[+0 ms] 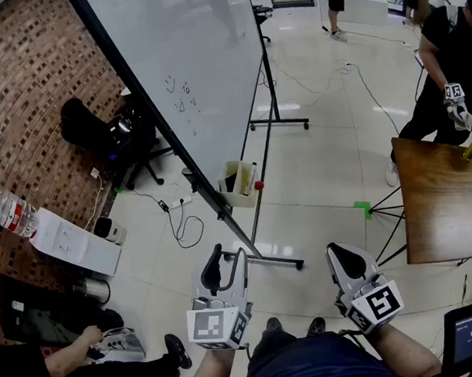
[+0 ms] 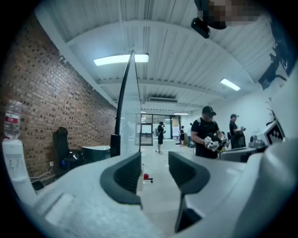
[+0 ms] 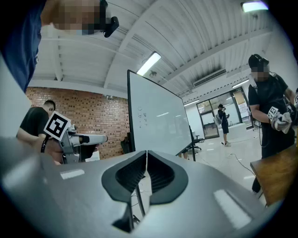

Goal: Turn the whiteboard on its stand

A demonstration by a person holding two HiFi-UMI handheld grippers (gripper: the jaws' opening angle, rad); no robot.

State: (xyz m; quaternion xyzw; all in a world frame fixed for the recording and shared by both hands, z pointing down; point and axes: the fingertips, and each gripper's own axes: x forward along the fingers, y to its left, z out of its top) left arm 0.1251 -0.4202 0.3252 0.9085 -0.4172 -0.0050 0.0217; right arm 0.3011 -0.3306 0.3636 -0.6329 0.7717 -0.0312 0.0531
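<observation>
The large whiteboard in its black frame stands tilted on a wheeled stand, ahead and left of me, with a few small marks on it. In the left gripper view the whiteboard shows nearly edge-on. In the right gripper view the whiteboard shows its face. My left gripper is held level short of the stand's foot bar; its jaws are open with only floor between them. My right gripper hovers beside it, shut on nothing. Neither touches the board.
A wooden table stands at right, with a person holding grippers behind it. A black chair, a white box, a water bottle and a seated person line the brick wall. Cables cross the floor.
</observation>
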